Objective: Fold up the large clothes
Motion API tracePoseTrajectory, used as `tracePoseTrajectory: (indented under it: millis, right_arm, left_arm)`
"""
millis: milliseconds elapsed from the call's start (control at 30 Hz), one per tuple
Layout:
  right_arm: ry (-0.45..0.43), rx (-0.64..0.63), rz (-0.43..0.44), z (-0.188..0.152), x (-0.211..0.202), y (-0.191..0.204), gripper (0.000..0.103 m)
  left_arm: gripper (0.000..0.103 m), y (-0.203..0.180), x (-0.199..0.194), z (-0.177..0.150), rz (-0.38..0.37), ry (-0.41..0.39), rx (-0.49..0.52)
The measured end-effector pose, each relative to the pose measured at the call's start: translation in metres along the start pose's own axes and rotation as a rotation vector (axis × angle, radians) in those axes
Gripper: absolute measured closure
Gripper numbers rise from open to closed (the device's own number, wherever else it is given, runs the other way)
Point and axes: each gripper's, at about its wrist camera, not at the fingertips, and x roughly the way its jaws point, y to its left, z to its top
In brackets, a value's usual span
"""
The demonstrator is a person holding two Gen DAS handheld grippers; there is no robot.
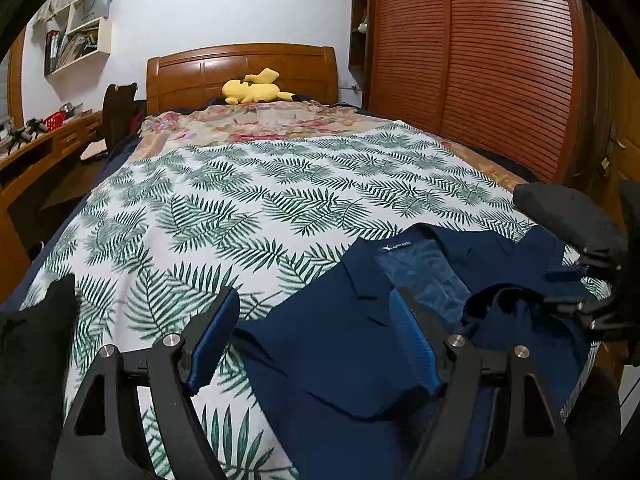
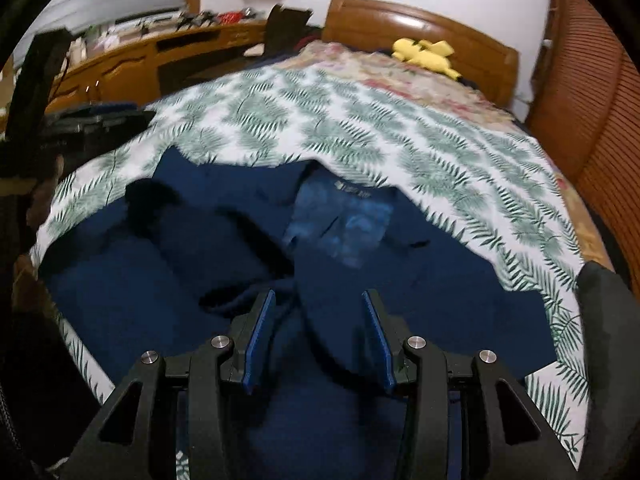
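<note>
- Left wrist view: the left gripper (image 1: 316, 340) hangs low over the near part of the bed (image 1: 248, 200), its fingers (image 1: 212, 340) wide apart and clamped on nothing. The navy jacket (image 1: 340, 344) lies on the leaf-print sheet, collar and label toward the far side, and its left front edge runs between the open fingers. The right gripper (image 1: 576, 284) shows at the far right, over the jacket's other shoulder. A yellow plush toy (image 1: 256, 88) sits far off by the headboard.
- Right wrist view: the right gripper (image 2: 318, 340) points down at the jacket (image 2: 400, 272), fingers (image 2: 260, 336) partly apart, with a rumpled fold of cloth lying between them but not pinched. The picture is blurred, so the fold's exact edge is hard to read.
- To do this step well, I judge each gripper should take a single layer near the jacket's edge, close firmly, then lift both sides evenly so the panel folds flat without dragging the sheet.
</note>
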Motion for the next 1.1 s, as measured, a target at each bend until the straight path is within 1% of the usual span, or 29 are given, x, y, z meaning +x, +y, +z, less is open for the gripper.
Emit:
tracePoseTrajectory:
  millis: [100,200,300,333,367,400,467,567,700,833,900,1000,1100]
  right_arm:
    - [0.031,-0.008,-0.018,-0.004,0.001,-0.007,0.057]
    - [0.049,0.018,-0.014,-0.009,0.0,-0.02,0.057]
    - [0.072,0.017,-0.015,-0.014,-0.001,-0.027,0.057]
    - [0.076,0.01,-0.017,-0.014,-0.001,-0.025,0.059]
    - [0.072,-0.002,-0.021,-0.014,-0.002,-0.027,0.078]
    - [0.062,-0.021,-0.041,-0.013,-0.003,-0.027,0.091]
    - [0.055,-0.054,-0.103,-0.01,-0.001,-0.024,0.096]
    - [0.052,-0.041,-0.144,0.008,0.005,-0.036,0.099]
    - [0.017,-0.054,-0.205,0.051,0.016,-0.041,0.1]
    - [-0.011,-0.085,-0.226,0.097,0.035,-0.036,0.1]
    - [-0.007,-0.067,-0.223,0.116,0.053,-0.032,0.1]
    - [-0.021,-0.078,-0.223,0.136,0.075,-0.02,0.1]
    - [-0.018,-0.08,-0.219,0.148,0.093,-0.016,0.1]
  left_arm:
    - [0.025,0.006,-0.004,-0.013,0.023,0.008,-0.024]
    - [0.025,0.011,-0.003,-0.025,0.045,0.037,-0.017]
    - [0.025,0.017,-0.003,-0.032,0.062,0.048,-0.024]
    - [0.025,0.018,-0.005,-0.033,0.062,0.049,-0.028]
    - [0.025,0.02,-0.007,-0.034,0.062,0.047,-0.033]
    - [0.025,0.023,-0.009,-0.035,0.062,0.044,-0.036]
    - [0.025,0.026,-0.015,-0.036,0.065,0.036,-0.044]
    - [0.025,0.032,-0.02,-0.038,0.066,0.025,-0.053]
    - [0.025,0.04,-0.024,-0.04,0.074,0.021,-0.064]
    - [0.025,0.048,-0.026,-0.041,0.078,0.02,-0.077]
    - [0.025,0.05,-0.027,-0.042,0.074,0.018,-0.082]
    - [0.025,0.053,-0.027,-0.042,0.071,0.016,-0.082]
    - [0.025,0.054,-0.027,-0.043,0.075,0.018,-0.079]
